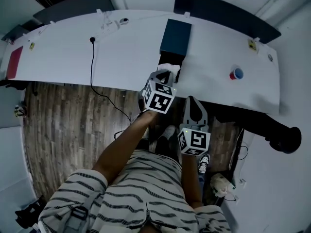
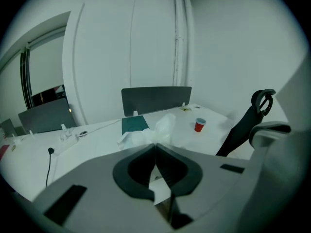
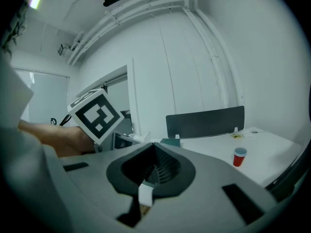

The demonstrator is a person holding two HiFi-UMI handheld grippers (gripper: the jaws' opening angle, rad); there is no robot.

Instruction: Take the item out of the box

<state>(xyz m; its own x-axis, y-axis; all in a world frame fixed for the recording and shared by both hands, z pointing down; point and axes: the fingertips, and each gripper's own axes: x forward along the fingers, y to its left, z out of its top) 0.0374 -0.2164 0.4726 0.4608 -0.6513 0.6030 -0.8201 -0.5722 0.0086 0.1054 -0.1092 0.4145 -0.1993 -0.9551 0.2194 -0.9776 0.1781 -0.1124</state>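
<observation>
Both pairs clamped: your left gripper pinches only a corner of white wrapping, which may slip; right gripper holds nothing.

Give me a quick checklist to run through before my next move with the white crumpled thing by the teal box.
1. Left gripper shut on the white crumpled wrapping: ok.
2. Wrapping fully clear of the teal box: cannot tell.
3. Right gripper shut with nothing between its jaws, free to help: ok.
4. Red cup stands well apart from the box: ok.
5. Bare white desk beside the box for setting the wrapping down: ok.
</observation>
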